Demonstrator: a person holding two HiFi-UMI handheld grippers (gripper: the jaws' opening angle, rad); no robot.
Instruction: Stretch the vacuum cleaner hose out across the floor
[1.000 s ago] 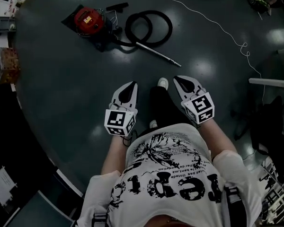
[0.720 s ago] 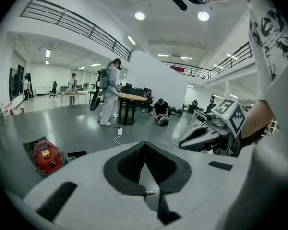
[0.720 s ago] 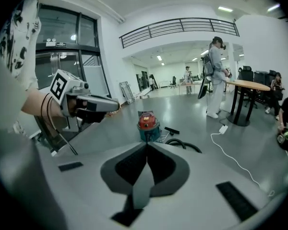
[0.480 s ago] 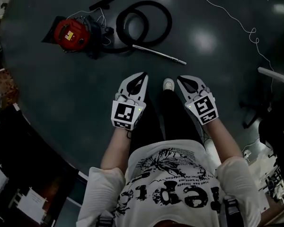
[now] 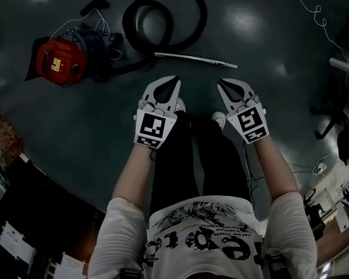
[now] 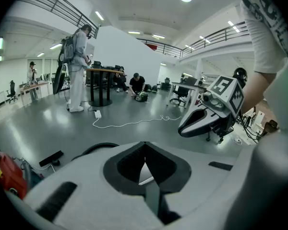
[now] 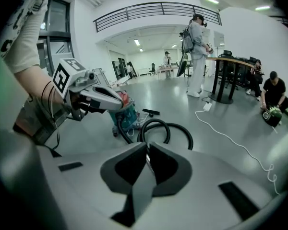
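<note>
As it lies, black hose (image 5: 131,23), coiled

The floor (image 5: 267,45) is smooth and glossy and mirrors the ceiling lights in soft patches. The vacuum cleaner (image 5: 59,61) has a shiny red plastic body. Its hose (image 5: 203,19) looks matt black, rubber or plastic. The tube (image 5: 195,58) is bright polished metal. The left gripper (image 5: 167,81) and right gripper (image 5: 224,84) have matt white plastic shells with dull black lining round the jaws. The shirt (image 5: 203,237) is printed cloth.
</note>
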